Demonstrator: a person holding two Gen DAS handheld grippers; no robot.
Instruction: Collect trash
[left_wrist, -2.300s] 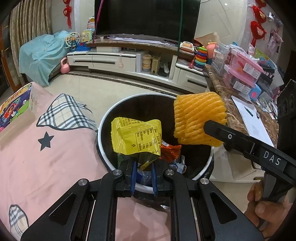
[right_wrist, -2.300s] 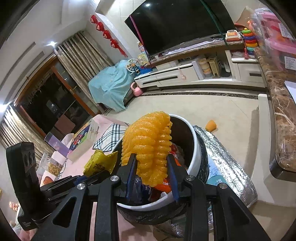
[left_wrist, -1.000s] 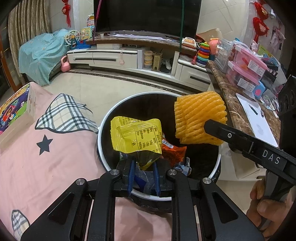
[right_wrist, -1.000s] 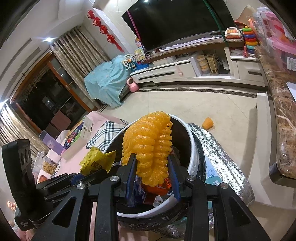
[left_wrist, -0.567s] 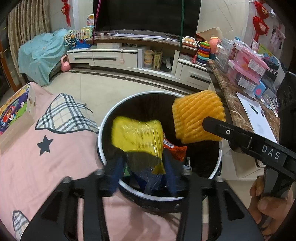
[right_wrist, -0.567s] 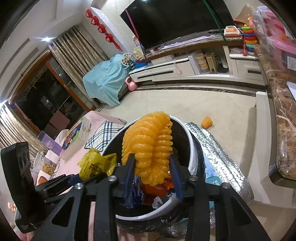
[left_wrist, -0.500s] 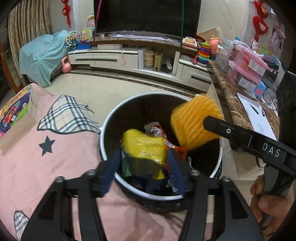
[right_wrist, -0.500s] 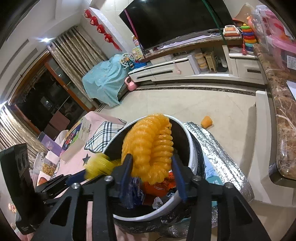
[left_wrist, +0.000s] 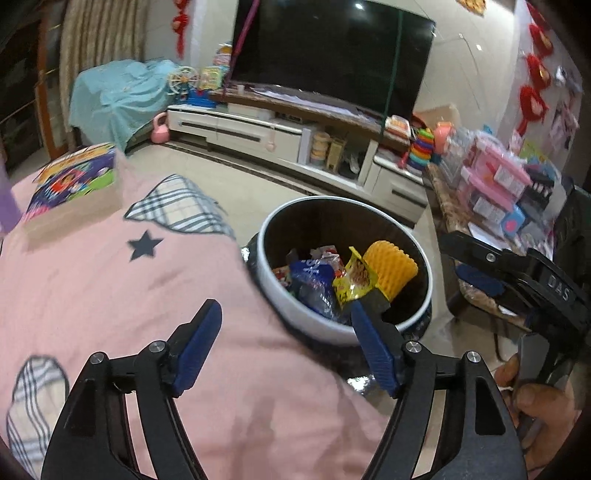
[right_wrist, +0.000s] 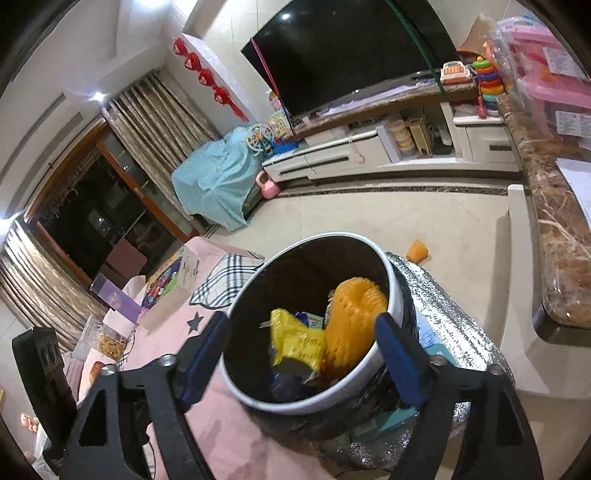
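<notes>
A black trash bin with a white rim stands against the pink bed. Among other wrappers inside it lie a yellow snack wrapper and an orange foam fruit net. My left gripper hangs over the blanket just left of the bin; its jaws are opening with nothing between them. My right gripper hovers above the bin's near rim, its jaws also opening and its pads clear of the trash. In the left wrist view one of the right gripper's fingers reaches in from the right.
A pink blanket with star and plaid patches covers the bed, and a colourful box lies on it. A silver foil bag leans on the bin. A marble counter runs along the right. A small orange piece lies on the floor.
Both grippers opened. The yellow wrapper and the orange foam net dropped into the bin. The left gripper drew back and to the left, over the blanket.
</notes>
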